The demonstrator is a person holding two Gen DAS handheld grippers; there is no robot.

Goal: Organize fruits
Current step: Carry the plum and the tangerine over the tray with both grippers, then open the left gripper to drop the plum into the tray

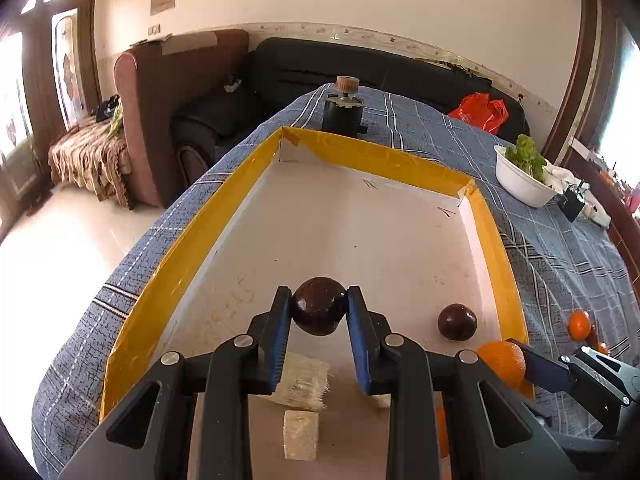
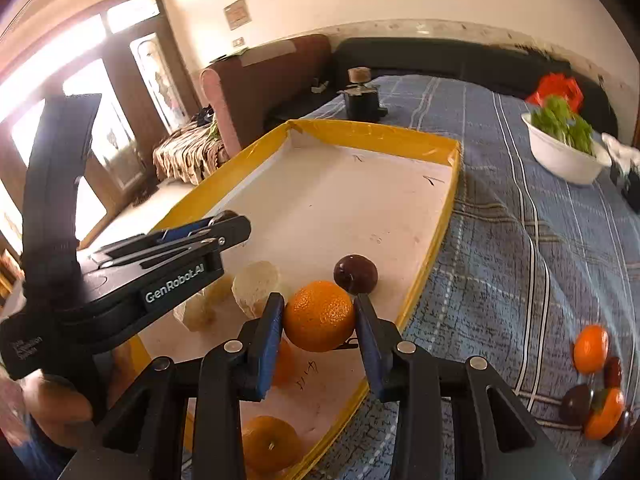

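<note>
My left gripper (image 1: 318,294) is shut on a dark round fruit (image 1: 318,312), held just above the floor of the white tray with the yellow rim (image 1: 192,240). A second dark fruit (image 1: 457,322) lies in the tray near its right wall. My right gripper (image 2: 319,300) is shut on an orange (image 2: 319,316) over the tray's near right part, just in front of that dark fruit (image 2: 355,274). In the left wrist view this orange (image 1: 502,362) shows at the tray's right rim. Another orange (image 2: 272,444) and pale cut chunks (image 2: 256,288) lie in the tray.
Loose oranges (image 2: 591,349) and dark fruits (image 2: 576,404) lie on the blue checked cloth right of the tray. A white bowl of greens (image 2: 566,156) stands at the far right. A dark jar with a cork lid (image 1: 343,114) is behind the tray. Sofas lie beyond.
</note>
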